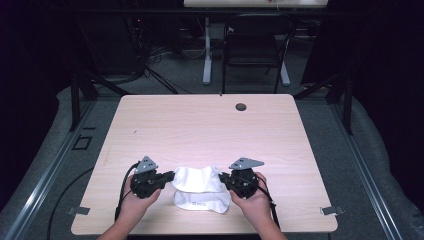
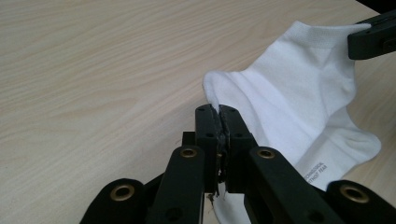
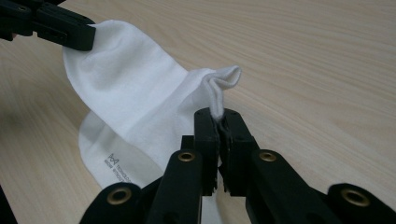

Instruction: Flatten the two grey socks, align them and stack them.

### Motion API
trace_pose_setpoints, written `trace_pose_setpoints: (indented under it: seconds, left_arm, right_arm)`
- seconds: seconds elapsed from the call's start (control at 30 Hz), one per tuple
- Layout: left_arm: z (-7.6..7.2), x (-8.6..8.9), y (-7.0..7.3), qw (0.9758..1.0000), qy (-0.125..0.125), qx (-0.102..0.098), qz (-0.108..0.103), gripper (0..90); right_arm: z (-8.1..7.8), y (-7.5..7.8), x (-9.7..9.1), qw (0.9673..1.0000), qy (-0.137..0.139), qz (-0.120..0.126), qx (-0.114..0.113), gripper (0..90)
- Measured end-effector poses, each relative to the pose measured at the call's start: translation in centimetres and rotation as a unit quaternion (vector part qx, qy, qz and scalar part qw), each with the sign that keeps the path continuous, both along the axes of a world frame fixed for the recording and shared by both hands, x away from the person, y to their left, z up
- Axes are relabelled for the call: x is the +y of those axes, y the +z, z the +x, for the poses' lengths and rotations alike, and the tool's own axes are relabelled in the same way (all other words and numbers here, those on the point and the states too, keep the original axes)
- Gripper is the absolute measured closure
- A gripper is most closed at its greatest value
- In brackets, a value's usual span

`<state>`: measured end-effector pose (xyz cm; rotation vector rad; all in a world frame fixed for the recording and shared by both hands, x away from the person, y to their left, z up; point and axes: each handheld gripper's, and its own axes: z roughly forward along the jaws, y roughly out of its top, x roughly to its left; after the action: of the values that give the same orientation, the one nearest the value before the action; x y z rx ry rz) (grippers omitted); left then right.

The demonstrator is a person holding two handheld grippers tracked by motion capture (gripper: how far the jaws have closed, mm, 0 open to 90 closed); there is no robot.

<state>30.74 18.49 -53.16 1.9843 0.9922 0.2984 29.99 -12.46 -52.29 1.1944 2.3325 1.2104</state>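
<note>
Both tools were on one white sock [image 1: 198, 179], low on the wooden surface [image 1: 210, 125] near six o'clock. The left tool [image 2: 219, 110] was clamped tight on one edge, at nine o'clock of the cloth; the right tool [image 3: 219, 114] pinched the opposite edge at three o'clock. The sock hung stretched between them, its lower end resting on the wood.

Dark room, grey carpet floor [image 1: 45, 145] – a black chair [image 1: 252, 47] and white desk [image 1: 255, 4] beyond the table's far edge
</note>
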Motion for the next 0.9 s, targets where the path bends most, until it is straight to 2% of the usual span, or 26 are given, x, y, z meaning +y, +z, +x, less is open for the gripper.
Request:
trace_pose_setpoints:
  seconds: [0.33,0.53,0.9]
  left_arm:
    - [-1.7,-0.2,-0.1,0.9999,-0.016,0.007,-0.002,87.4]
    - [-2.6,-0.5,-0.4,0.9996,-0.025,0.013,0.005,87.4]
    - [-3.0,-0.6,-1.1,0.9993,-0.030,0.016,0.013,87.4]
  right_arm:
    - [-1.5,0.2,-0.6,1.0000,0.004,0.004,0.002,86.3]
    - [-2.6,0.2,-1.0,0.9999,0.007,0.002,0.008,86.2]
    - [-3.6,-0.8,-1.1,0.9998,0.009,-0.001,0.017,86.2]
